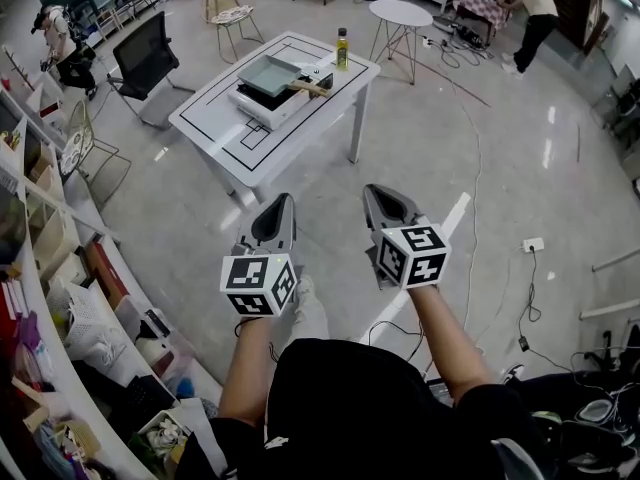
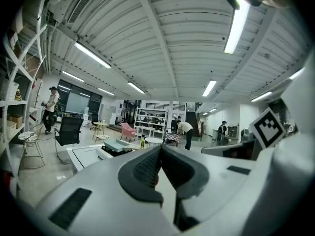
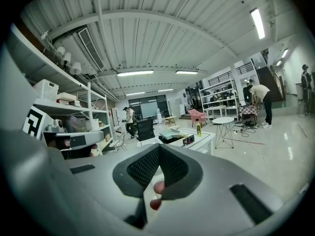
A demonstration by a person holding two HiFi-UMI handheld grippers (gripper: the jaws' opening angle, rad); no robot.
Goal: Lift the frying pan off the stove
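Pan (image 1: 268, 73) sits on stove (image 1: 258, 104) on counter (image 1: 212, 128), well apart from left gripper (image 1: 288, 200) and right gripper (image 1: 370, 191), both closed, empty.

Nothing can be read: the label on the bottle (image 1: 342, 48) is too small, and no other lettering is seen.

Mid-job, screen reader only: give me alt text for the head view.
The left tool and right tool, both shut and empty, hover over the floor, short of the white table. There the frying pan sits on the stove, a yellow bottle nearby.
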